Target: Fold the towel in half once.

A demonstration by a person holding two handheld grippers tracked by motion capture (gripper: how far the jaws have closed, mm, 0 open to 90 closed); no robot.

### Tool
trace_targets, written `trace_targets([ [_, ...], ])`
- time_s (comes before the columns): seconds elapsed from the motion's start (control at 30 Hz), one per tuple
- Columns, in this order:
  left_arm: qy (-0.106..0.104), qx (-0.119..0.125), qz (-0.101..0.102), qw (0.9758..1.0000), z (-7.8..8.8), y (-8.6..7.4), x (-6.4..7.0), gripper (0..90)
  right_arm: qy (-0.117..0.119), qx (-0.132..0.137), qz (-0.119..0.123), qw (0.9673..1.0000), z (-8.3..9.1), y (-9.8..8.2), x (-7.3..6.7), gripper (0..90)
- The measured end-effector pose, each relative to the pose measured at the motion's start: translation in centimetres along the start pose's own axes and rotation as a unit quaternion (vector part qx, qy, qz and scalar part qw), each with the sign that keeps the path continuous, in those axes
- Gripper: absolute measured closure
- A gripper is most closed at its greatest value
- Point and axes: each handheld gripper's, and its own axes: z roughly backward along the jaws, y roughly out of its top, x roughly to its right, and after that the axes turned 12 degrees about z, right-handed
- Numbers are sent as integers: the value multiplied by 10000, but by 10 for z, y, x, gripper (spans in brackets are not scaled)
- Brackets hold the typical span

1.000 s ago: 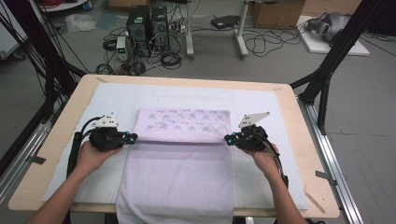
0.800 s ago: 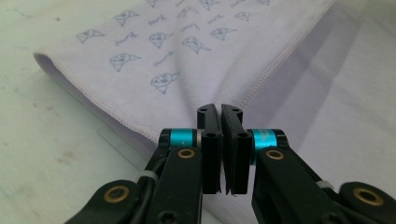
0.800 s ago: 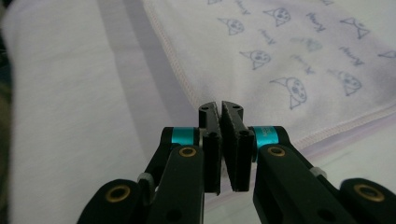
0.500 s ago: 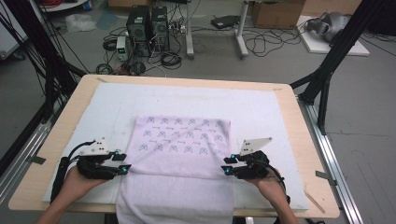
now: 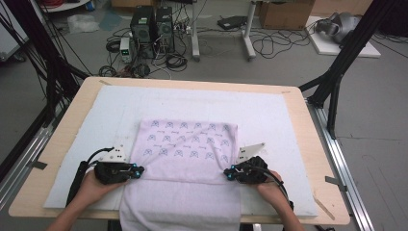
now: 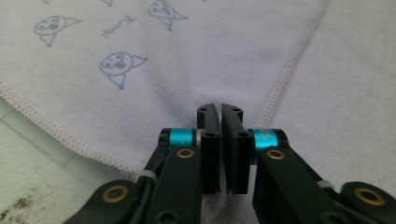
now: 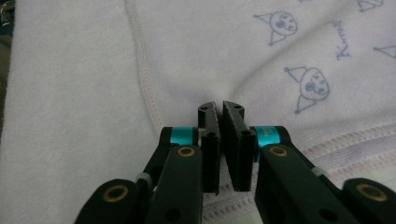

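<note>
One wooden table (image 5: 308, 159), covered by a single white pad (image 5: 269, 115), carries one lilac towel (image 5: 192, 168) printed with small cartoon faces, its far portion folded over itself on the pad and its near end hanging off the table's front edge between the person's two forearms. The work in hand appears to be folding the towel: the folded-over edge lies across the cloth, and both tools sit at its two side ends, level with each other. The left tool (image 5: 136, 171) presses in at the towel's left side and the right tool (image 5: 230, 173) at its right side, each gripped by one hand. In the left gripper view the left tool (image 6: 220, 112) has its jaws drawn nearly together, and the cloth puckers toward the tips, so a pinch of towel looks caught between them; the right gripper view shows the right tool (image 7: 220, 108) in the same narrow state with the same gathering of fabric at its tips beside a stitched hem. Both tools' jaws have just been closing on the cloth. The next move likely calls for lifting both pinched points together, evenly, and carrying them across so the layers stay square; an uneven pull could skew the fold. Count: one table, one pad, one towel, two tools.
</note>
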Motion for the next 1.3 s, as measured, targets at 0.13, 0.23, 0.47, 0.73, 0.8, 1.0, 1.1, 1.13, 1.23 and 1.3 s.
trace_targets([
  [0.13, -22, 221, -21, 9998, 17, 4, 7, 880, -60, 266, -50, 9996, 15, 3, -1, 877],
  [0.23, -87, 352, -68, 9993, 31, 3, 18, 881, -52, 467, -5, 9989, 30, 7, -7, 878],
  [0.47, -441, 426, -236, 9978, 53, -11, 48, 787, 361, 886, 164, 9953, 55, 6, -42, 784],
  [0.73, 252, 648, 256, 9973, 37, 13, 6, 592, -174, 736, -328, 9966, 47, 3, 2, 577],
  [0.8, 557, 706, 325, 9954, 29, 23, -10, 585, -368, 565, -472, 9966, 41, 4, 21, 534],
  [1.0, 846, 772, 624, 9915, 5, 52, -45, 555, -722, 290, -1009, 9919, 30, 9, 74, 410],
  [1.1, 1123, 747, 659, 9887, -2, 66, -60, 555, -880, 210, -1043, 9904, 25, 13, 94, 392],
  [1.13, 1177, 721, 757, 9875, -5, 70, -67, 538, -917, 171, -1105, 9895, 23, 14, 100, 373],
  [1.23, 1283, 645, 960, 9850, -15, 72, -85, 501, -1046, 80, -1242, 9867, 15, 10, 115, 345],
  [1.3, 1298, 616, 1086, 9836, -21, 68, -94, 480, -1111, 56, -1310, 9851, 9, 5, 120, 326],
])
